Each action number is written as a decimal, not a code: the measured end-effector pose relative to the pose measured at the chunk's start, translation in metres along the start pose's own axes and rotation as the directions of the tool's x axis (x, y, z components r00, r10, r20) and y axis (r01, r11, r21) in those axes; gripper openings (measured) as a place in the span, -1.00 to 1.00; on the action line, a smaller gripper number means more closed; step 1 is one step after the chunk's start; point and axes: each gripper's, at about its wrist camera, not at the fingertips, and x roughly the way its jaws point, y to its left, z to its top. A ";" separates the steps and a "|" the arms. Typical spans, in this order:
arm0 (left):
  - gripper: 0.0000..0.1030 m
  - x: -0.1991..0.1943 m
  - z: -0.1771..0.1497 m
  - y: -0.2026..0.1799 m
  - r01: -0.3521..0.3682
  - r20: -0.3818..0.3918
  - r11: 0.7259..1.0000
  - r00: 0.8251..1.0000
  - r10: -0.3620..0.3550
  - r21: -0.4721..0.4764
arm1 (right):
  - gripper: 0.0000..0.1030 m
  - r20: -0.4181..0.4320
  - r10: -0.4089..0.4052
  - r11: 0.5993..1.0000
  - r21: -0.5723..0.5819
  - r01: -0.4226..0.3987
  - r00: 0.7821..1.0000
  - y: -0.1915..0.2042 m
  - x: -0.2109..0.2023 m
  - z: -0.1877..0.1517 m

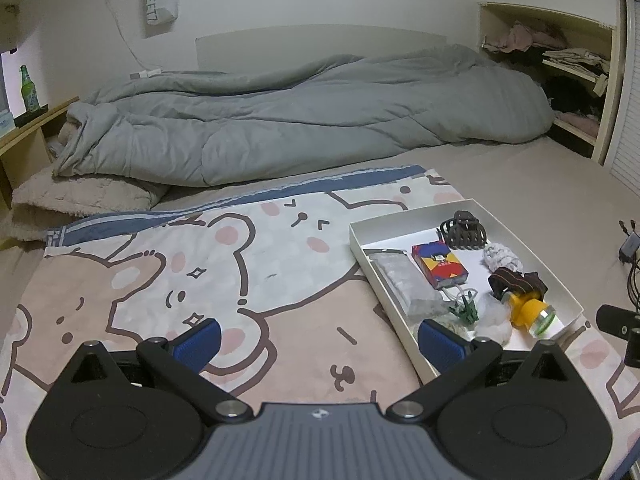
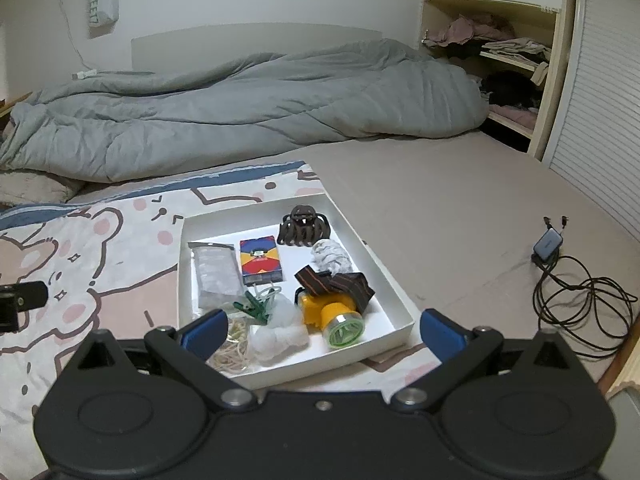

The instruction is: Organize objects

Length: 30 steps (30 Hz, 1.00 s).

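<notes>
A white tray (image 2: pixel 394 298) lies on the bear-print cloth (image 1: pixel 160 280) on the bed. It holds a brown hair claw (image 2: pixel 304 226), a colourful card box (image 2: pixel 261 260), a clear plastic packet (image 2: pixel 216 272), a grey scrunchie (image 2: pixel 332 258), a yellow headlamp with a striped strap (image 2: pixel 332 308), a green clip (image 2: pixel 254 306), white fabric (image 2: pixel 280 334) and rubber bands (image 2: pixel 234 346). My right gripper (image 2: pixel 322 334) is open and empty over the tray's near edge. My left gripper (image 1: pixel 318 344) is open and empty left of the tray (image 1: pixel 360 240).
A rumpled grey duvet (image 1: pixel 300 116) covers the far half of the bed. A charger with a coiled black cable (image 2: pixel 576 292) lies on the sheet to the right. Shelves with clothes (image 2: pixel 500 56) stand at the back right. A green bottle (image 1: pixel 27 90) stands on a side shelf at the left.
</notes>
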 end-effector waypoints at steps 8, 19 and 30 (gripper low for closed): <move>1.00 0.002 -0.006 -0.004 -0.012 -0.011 1.000 1.000 0.013 0.028 | 1.00 0.007 0.001 1.000 -0.009 -0.001 1.000 0.002 -0.002 -0.003; 1.00 0.005 -0.006 -0.004 -0.015 -0.010 0.999 1.000 0.015 0.036 | 1.00 -0.001 0.007 1.000 -0.003 -0.007 1.000 0.002 0.000 -0.004; 1.00 0.006 -0.005 -0.005 -0.015 -0.015 0.999 1.000 0.015 0.032 | 1.00 -0.004 0.013 1.000 -0.006 -0.013 1.000 0.005 0.003 -0.004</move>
